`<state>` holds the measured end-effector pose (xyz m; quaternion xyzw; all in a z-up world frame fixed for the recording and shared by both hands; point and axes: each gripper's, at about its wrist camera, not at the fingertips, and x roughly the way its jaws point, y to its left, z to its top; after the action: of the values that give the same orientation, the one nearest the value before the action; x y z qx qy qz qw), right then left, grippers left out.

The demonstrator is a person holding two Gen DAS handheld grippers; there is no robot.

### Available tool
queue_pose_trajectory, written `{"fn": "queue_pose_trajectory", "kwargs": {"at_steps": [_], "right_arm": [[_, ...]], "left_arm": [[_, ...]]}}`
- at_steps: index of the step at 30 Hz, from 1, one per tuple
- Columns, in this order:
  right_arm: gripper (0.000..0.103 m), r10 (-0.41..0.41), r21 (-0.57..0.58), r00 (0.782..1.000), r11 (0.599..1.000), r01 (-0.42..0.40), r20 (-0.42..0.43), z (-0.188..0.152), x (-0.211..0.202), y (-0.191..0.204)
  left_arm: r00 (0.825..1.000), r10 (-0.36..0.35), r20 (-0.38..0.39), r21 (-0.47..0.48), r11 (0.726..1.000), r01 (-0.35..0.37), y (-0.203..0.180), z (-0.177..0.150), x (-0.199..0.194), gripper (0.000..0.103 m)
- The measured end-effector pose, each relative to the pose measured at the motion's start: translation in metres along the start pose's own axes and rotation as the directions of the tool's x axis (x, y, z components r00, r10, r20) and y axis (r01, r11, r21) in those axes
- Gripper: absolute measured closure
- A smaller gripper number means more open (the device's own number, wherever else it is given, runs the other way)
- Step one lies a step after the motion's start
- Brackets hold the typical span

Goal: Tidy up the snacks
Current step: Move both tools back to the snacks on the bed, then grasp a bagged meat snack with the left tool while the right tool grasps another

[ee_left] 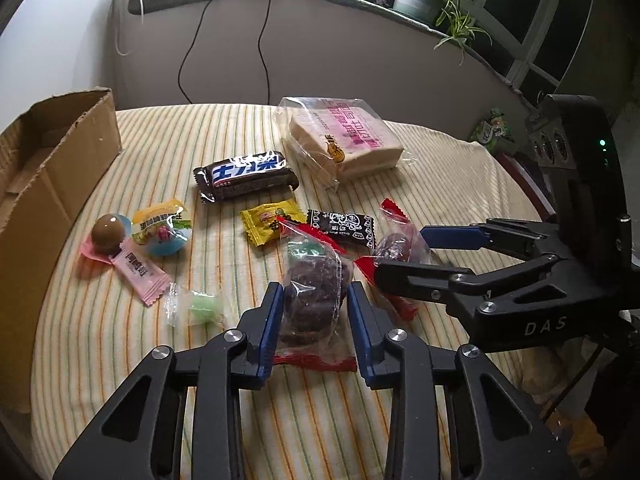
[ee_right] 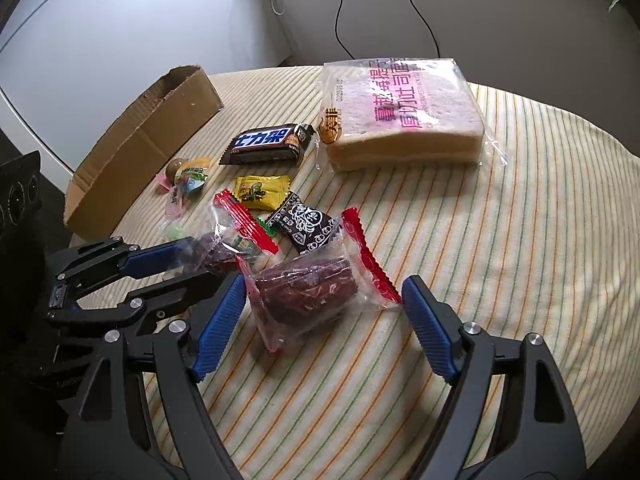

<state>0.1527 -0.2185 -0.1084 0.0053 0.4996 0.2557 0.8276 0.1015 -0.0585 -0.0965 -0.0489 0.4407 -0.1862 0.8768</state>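
Note:
A dark cake in a clear packet with red ends (ee_left: pixel 312 300) lies on the striped cloth, and my left gripper (ee_left: pixel 315 288) is shut on it, a blue pad against each side. A second dark red cake packet (ee_right: pixel 308 292) lies just to its right, between the fingers of my right gripper (ee_right: pixel 326 280), which stands wide open; the right pad is clear of the wrapper. In the left wrist view the right gripper (ee_left: pixel 402 254) reaches in from the right over that packet (ee_left: pixel 396 244). The right wrist view shows the left gripper (ee_right: pixel 208 260) from the side.
Beyond the packets lie a black candy (ee_left: pixel 342 226), a yellow candy (ee_left: pixel 272 218), a Snickers bar (ee_left: pixel 246 176) and bagged sliced bread (ee_left: pixel 344 136). To the left are a jelly cup (ee_left: pixel 162 228), a pink candy (ee_left: pixel 138 270) and a green candy (ee_left: pixel 204 306). An open cardboard box (ee_left: pixel 52 160) sits far left.

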Motion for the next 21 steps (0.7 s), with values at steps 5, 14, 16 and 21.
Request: {"fn": "queue_pose_trajectory", "kwargs": {"at_steps": [5, 14, 16, 21], "right_arm": [[0.035, 0.032, -0.007, 0.999, 0.999, -0.032, -0.002, 0.001, 0.000, 0.002], [0.047, 0.016, -0.031, 1.000, 0.999, -0.015, 0.006, -0.001, -0.005, 0.006], [0.050, 0.014, -0.041, 1.000, 0.999, -0.013, 0.007, -0.002, -0.005, 0.008], [0.053, -0.003, -0.059, 1.000, 0.998, 0.003, 0.014, -0.003, -0.006, 0.012]], "left_arm": [[1.000, 0.002, 0.005, -0.010, 1.000, -0.002, 0.003, -0.003, -0.004, 0.073], [1.000, 0.015, 0.022, -0.021, 1.000, -0.014, 0.008, -0.007, -0.017, 0.073], [0.999, 0.017, 0.030, -0.021, 1.000, -0.016, 0.009, -0.008, -0.021, 0.073], [0.999, 0.022, 0.043, -0.023, 1.000, -0.021, 0.011, -0.008, -0.026, 0.073]]}}
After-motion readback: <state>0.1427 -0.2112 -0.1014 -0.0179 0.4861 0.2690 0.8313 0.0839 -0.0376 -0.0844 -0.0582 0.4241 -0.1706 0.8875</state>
